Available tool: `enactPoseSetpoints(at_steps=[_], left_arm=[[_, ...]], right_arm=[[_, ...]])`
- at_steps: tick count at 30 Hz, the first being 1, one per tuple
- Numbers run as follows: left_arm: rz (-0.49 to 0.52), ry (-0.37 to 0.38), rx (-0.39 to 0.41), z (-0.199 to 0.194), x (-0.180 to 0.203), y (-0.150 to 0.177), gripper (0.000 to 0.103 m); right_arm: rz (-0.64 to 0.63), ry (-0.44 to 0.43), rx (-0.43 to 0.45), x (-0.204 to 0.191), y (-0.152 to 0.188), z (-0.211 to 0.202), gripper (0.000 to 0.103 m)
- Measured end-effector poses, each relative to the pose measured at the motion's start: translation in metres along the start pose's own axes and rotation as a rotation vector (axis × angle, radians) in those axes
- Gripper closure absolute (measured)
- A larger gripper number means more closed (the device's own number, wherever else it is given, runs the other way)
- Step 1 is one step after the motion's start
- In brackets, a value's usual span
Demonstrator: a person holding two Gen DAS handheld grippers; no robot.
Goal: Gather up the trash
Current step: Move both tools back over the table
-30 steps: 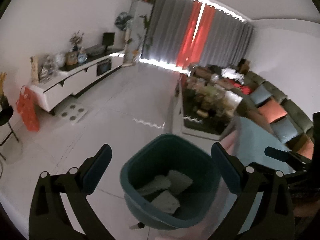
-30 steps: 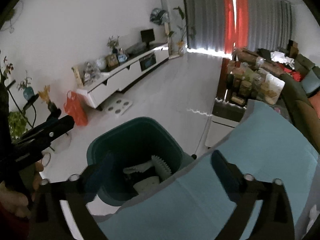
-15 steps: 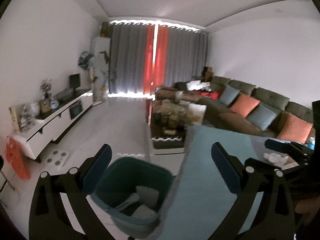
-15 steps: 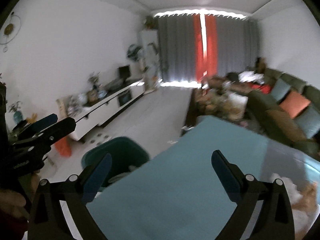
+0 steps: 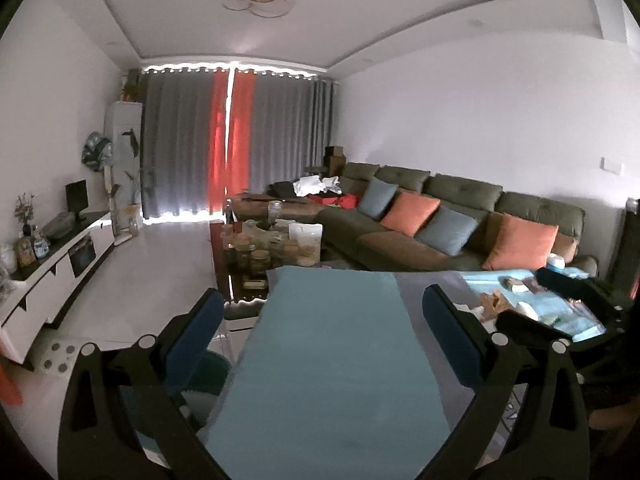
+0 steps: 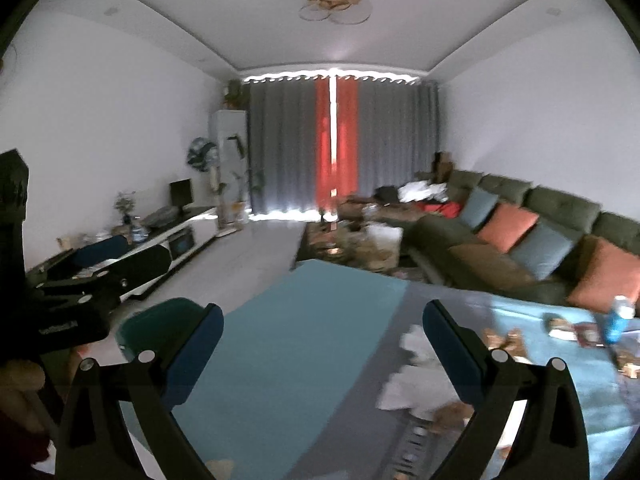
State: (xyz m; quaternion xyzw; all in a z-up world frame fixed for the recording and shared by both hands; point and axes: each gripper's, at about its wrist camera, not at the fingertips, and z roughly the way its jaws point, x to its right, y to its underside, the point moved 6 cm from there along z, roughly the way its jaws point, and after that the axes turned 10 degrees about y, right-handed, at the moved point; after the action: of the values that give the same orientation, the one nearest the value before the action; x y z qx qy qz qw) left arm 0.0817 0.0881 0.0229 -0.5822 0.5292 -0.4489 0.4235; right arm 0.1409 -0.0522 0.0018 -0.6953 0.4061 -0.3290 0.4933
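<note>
My left gripper [image 5: 323, 340] is open and empty above the near end of a table with a light blue cloth [image 5: 328, 360]. My right gripper [image 6: 323, 344] is open and empty over the same cloth [image 6: 288, 344]. The dark green trash bin [image 6: 160, 320] stands on the floor left of the table; in the left wrist view the bin [image 5: 208, 368] is mostly hidden behind the left finger. White crumpled paper [image 6: 408, 384] and brown scraps [image 6: 500, 338] lie on the table to the right. The left gripper shows at the left of the right wrist view [image 6: 100, 264].
A blue bottle [image 6: 618, 318] stands at the table's far right. A green sofa with orange and blue cushions [image 5: 440, 224] runs along the right wall. A cluttered coffee table [image 5: 272, 244] lies beyond. A white TV cabinet [image 5: 56, 268] lines the left wall.
Both grippers have tilted up and swung right, from over the bin to over the table. The bin has dropped to the lower left of both views. Both stay open.
</note>
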Motion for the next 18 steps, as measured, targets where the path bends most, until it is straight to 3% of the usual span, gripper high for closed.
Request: enactPoseSetpoints(at_steps=[11,18], left_arm=[[0.033,0.145,-0.037,0.019,0.065,0.019,0.005],[0.024,0.206,-0.052,0.032,0.088,0.032,0.005]], right_arm=[[0.082,0.206,0.003,0.076,0.030,-0.032,0.007],[0.130,0.280,-0.025,0.104,0.050,-0.047,0.007]])
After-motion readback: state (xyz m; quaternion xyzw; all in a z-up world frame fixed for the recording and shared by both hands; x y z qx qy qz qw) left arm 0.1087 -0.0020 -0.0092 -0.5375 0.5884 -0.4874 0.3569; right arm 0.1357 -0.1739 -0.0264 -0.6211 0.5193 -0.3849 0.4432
